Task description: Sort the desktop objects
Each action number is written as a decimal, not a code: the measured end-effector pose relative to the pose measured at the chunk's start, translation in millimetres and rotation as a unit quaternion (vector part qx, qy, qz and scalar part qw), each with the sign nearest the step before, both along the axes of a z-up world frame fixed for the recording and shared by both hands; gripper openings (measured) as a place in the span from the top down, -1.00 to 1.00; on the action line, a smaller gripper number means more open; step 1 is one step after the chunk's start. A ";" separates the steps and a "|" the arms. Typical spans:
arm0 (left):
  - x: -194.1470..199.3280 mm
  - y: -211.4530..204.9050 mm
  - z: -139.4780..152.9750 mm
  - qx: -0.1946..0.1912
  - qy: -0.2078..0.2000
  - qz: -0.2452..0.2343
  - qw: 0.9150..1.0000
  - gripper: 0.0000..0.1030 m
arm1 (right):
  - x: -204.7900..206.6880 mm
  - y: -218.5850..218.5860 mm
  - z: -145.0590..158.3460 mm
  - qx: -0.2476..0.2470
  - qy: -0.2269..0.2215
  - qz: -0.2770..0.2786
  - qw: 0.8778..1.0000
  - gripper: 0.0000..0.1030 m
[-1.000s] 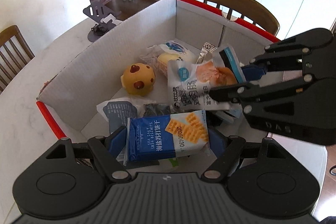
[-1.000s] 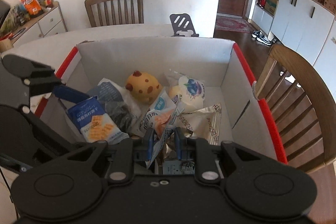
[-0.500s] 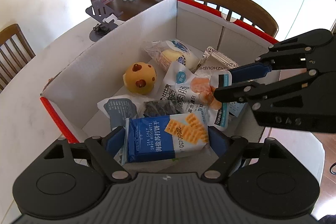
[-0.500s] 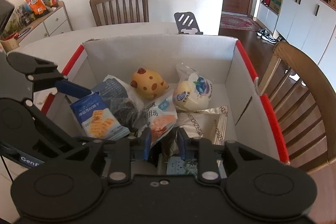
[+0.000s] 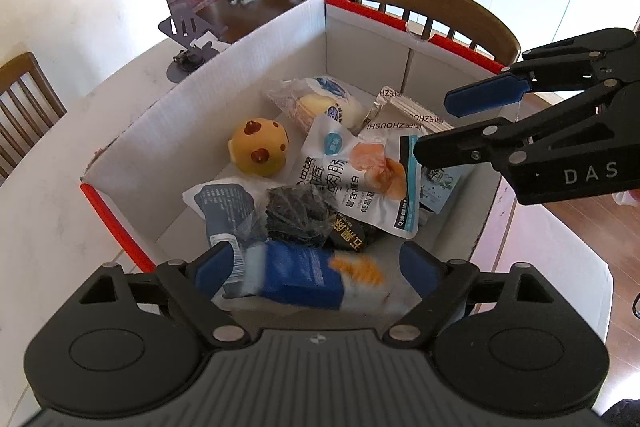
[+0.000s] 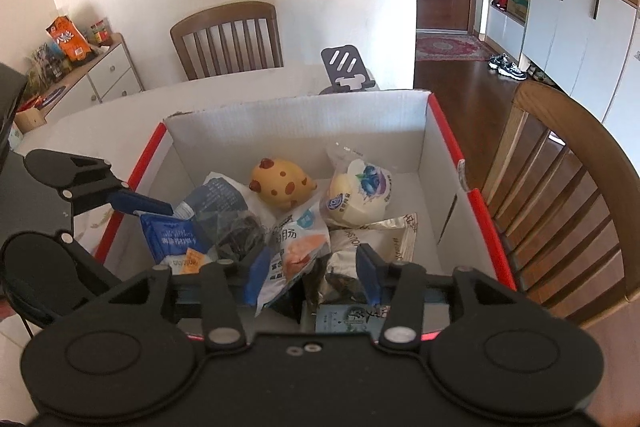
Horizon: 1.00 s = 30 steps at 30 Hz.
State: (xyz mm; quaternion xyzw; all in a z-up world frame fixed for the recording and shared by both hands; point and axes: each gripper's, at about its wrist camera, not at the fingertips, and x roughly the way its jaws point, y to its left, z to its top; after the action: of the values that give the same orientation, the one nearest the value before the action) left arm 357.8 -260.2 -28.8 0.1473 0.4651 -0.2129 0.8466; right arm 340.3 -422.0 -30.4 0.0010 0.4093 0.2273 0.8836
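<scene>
Over a red-edged cardboard box [image 6: 424, 131] of snack packets, the right gripper [image 6: 310, 269] is opening, a white pouch [image 6: 294, 247] loose between its blue fingers [image 6: 366, 269], beside a spotted yellow toy [image 6: 282, 183].

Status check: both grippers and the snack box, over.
Left gripper opening, blue cracker pack dropping loose between its jaws. Right gripper opening over the white chicken pouch. Both above the box; nothing blocking.
</scene>
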 end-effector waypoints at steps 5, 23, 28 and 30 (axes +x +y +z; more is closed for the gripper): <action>-5.7 0.8 3.6 -0.004 -0.007 0.000 1.000 -0.97 | -4.7 -5.2 2.6 0.009 -0.002 -0.007 1.000 -0.18; -40.3 15.0 31.5 -0.041 -0.047 0.012 0.998 -0.97 | -29.6 0.4 21.4 0.017 -0.018 -0.012 1.000 -0.37; -50.9 23.2 39.7 -0.055 -0.061 0.020 0.996 -0.97 | -40.7 2.8 31.2 0.026 -0.031 -0.018 0.999 -0.52; -56.9 27.5 43.9 -0.061 -0.066 0.021 0.996 -0.97 | -47.0 3.5 35.0 0.033 -0.035 -0.021 0.999 -0.57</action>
State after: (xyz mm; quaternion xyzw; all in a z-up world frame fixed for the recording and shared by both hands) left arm 301.0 -232.7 15.1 0.0996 0.3973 -0.2123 0.8873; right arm 293.4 -418.5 4.6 0.0307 0.3704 0.2223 0.9014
